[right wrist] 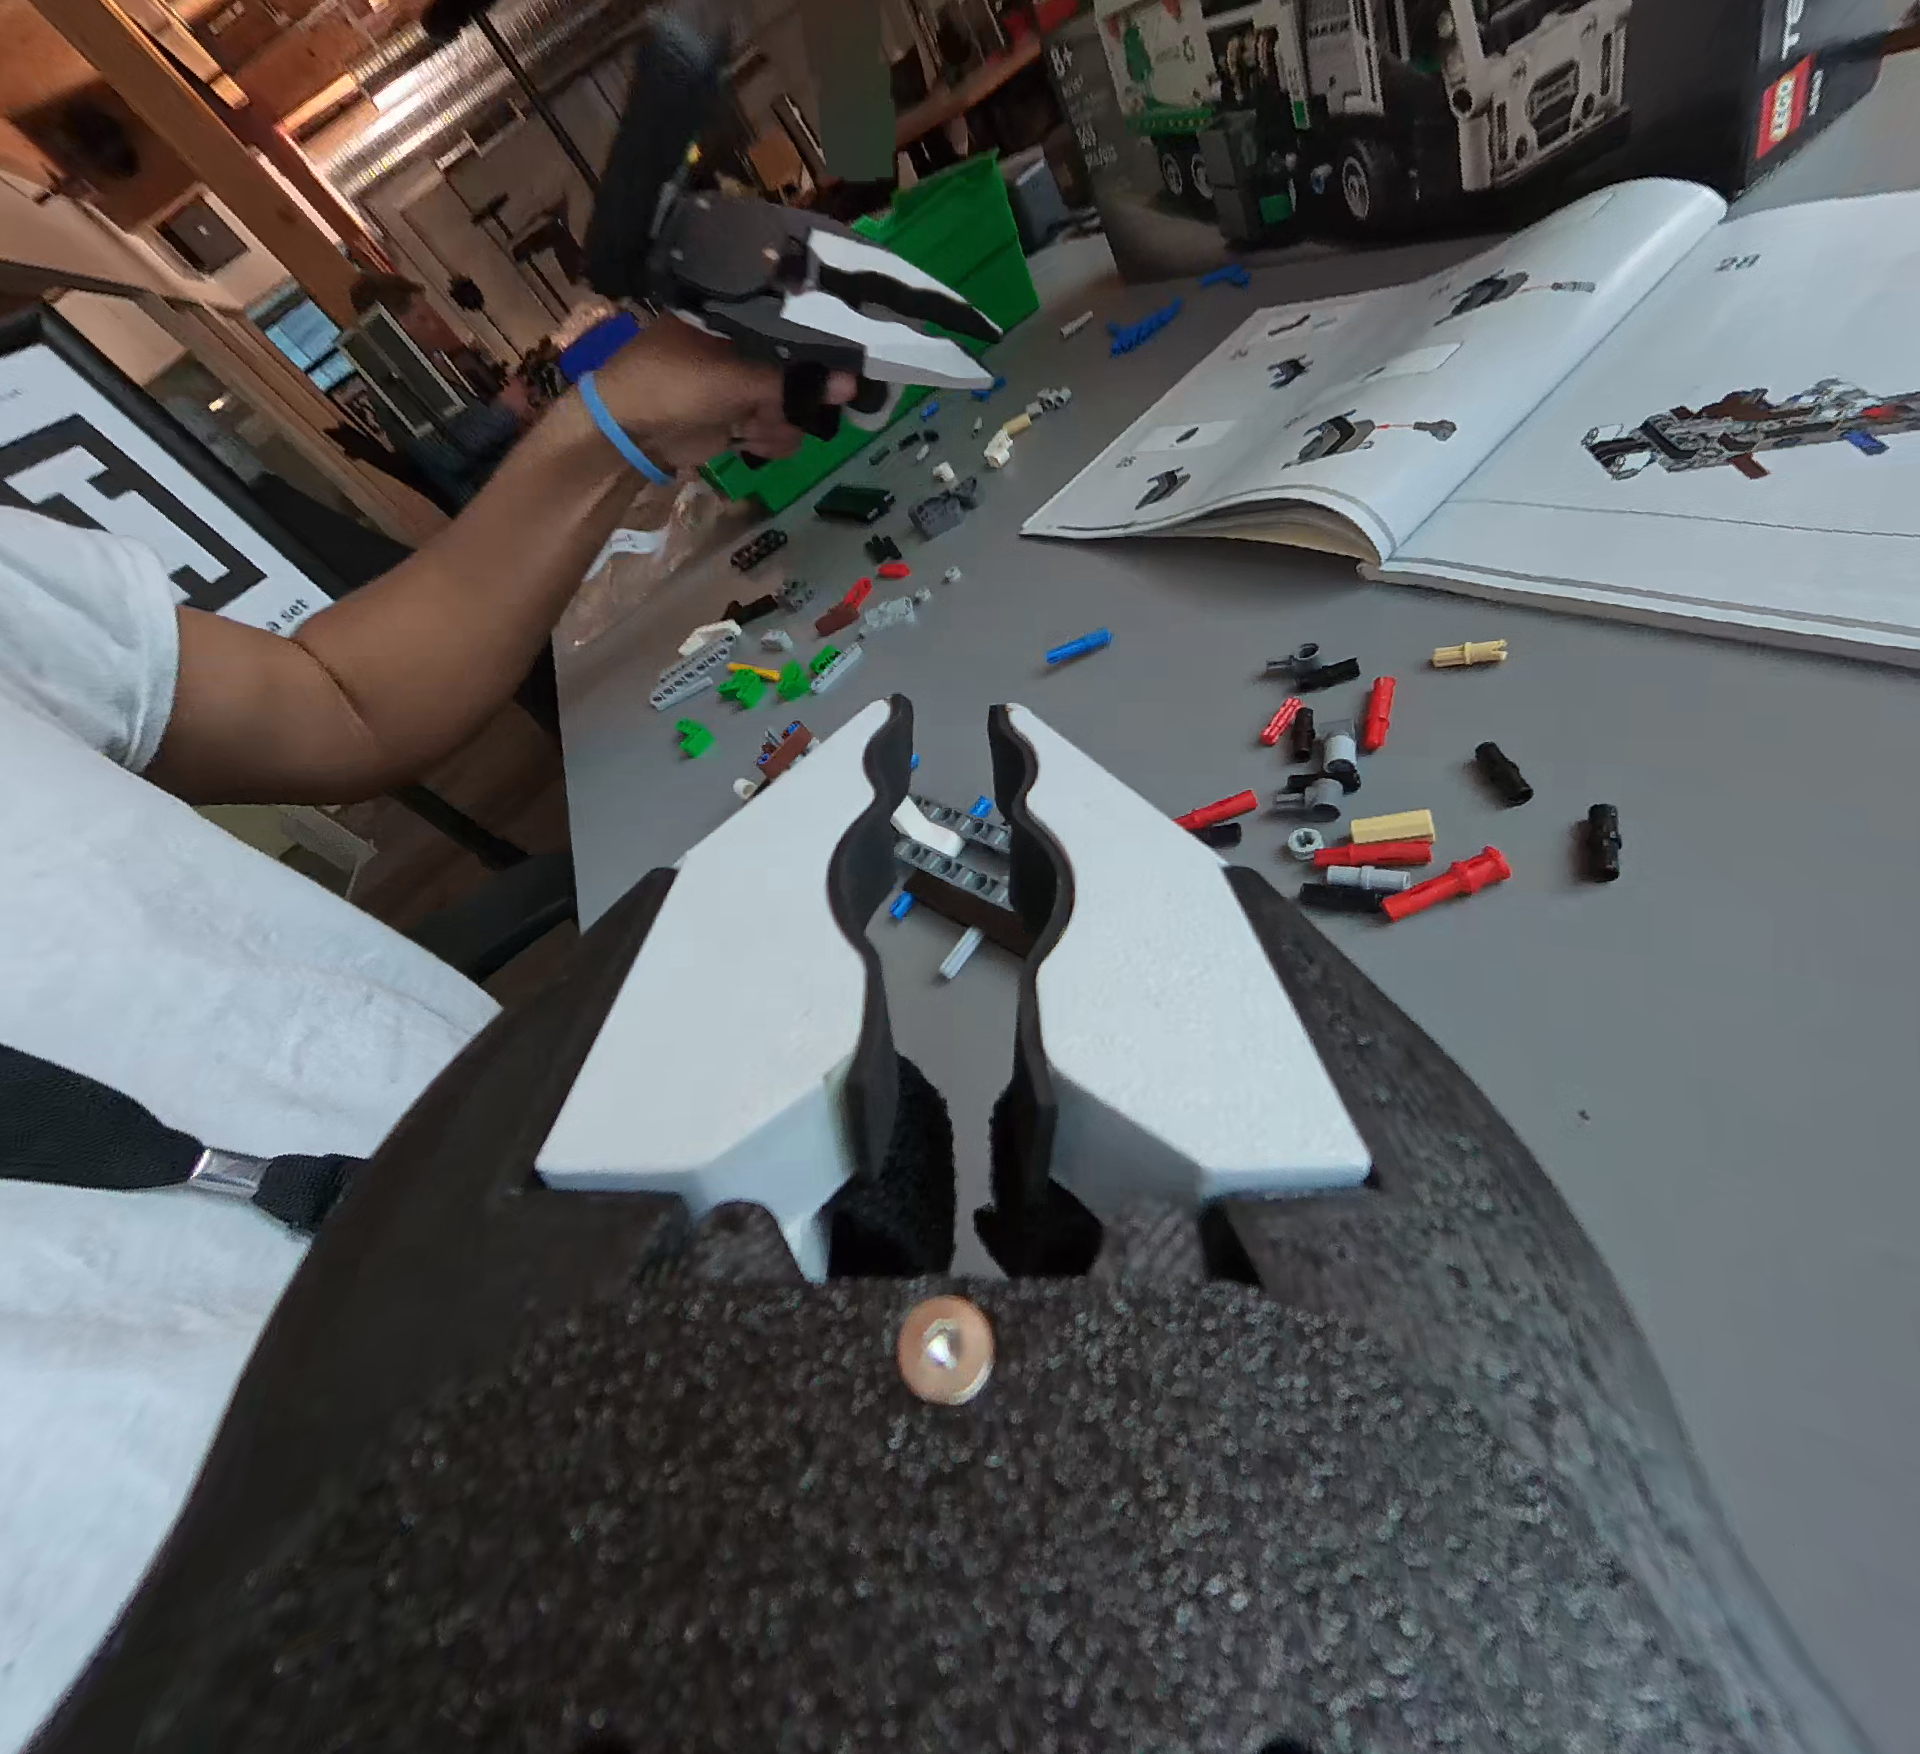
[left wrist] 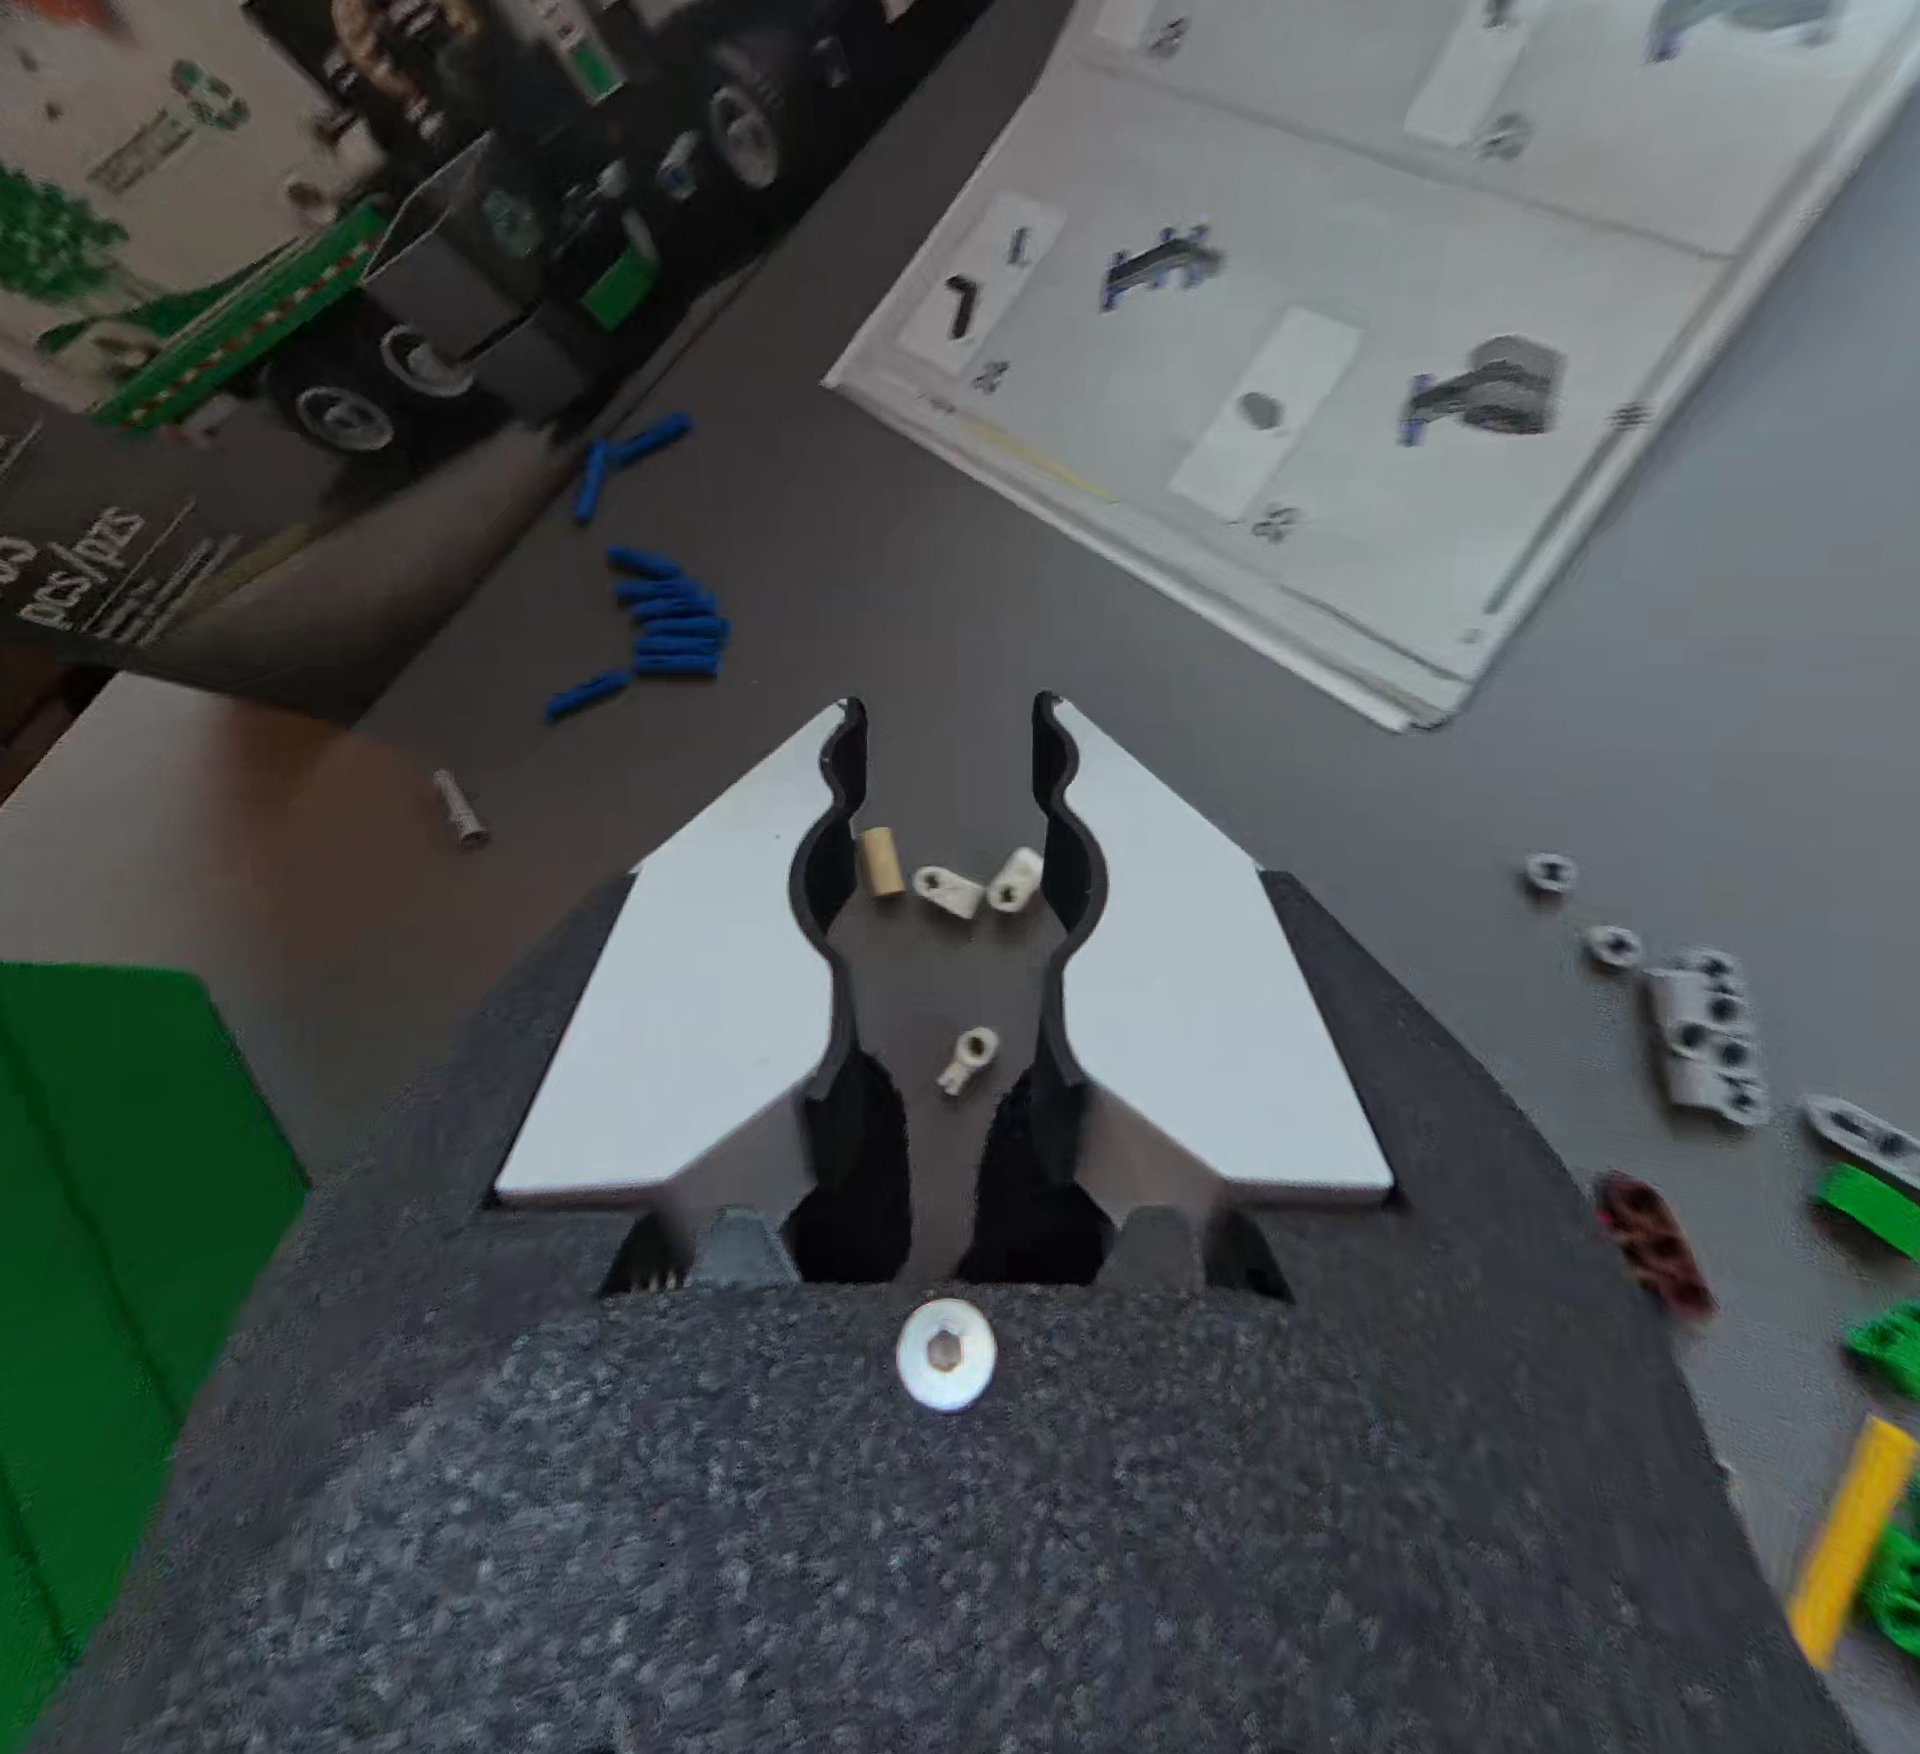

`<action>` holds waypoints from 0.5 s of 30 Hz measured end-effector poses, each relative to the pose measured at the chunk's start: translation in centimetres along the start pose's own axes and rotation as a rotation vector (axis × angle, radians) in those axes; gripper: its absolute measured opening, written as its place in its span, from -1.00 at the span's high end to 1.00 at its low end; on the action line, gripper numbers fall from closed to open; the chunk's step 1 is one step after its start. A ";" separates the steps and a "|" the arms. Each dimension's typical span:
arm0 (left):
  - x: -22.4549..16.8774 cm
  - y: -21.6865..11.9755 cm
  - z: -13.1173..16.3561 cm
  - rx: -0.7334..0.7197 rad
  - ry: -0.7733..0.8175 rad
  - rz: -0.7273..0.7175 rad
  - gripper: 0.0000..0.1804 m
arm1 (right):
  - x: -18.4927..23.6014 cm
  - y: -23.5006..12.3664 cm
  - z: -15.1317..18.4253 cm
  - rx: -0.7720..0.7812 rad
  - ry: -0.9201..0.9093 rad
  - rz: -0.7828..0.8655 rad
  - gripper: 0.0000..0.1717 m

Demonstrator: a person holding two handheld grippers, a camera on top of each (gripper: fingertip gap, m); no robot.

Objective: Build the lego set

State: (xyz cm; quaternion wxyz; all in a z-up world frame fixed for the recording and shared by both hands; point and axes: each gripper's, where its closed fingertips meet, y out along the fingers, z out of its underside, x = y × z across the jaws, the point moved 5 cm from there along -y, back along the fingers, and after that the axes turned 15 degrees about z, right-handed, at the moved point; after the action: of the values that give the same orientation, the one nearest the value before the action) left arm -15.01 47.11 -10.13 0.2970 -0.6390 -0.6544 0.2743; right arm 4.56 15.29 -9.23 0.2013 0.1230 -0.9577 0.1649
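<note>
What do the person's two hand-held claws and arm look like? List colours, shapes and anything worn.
Each claw has two white wedge-shaped fingers lined with wavy black pads, on a speckled dark grey body with a silver screw. The person wears a white short sleeve, blue wristbands and a black strap.

Grey table (right wrist: 1558, 1133), perhaps timber rafters (right wrist: 187, 115)

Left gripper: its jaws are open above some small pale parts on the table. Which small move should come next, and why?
Probably lower the left gripper a little. Its jaws stand open and empty, while the tan tube and two white connectors lie on the grey table between its fingers, none of them gripped.
</note>
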 end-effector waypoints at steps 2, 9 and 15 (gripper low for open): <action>3.0 1.0 0.5 0.048 -0.043 -0.045 0.59 | 0.2 -0.9 0.0 -0.056 0.007 -0.016 0.84; 8.9 4.1 1.3 0.100 -0.135 -0.049 0.58 | 0.2 -1.6 0.2 -0.105 0.030 -0.062 0.78; 9.7 3.9 1.6 0.168 0.013 -0.004 0.47 | 0.6 -1.7 0.3 -0.099 0.019 -0.102 0.76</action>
State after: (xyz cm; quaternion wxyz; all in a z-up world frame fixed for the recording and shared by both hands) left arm -13.61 56.96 -13.71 0.3542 -0.6123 -0.6284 0.3236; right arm 4.45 13.59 -8.76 0.2242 0.1601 -0.9552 0.1082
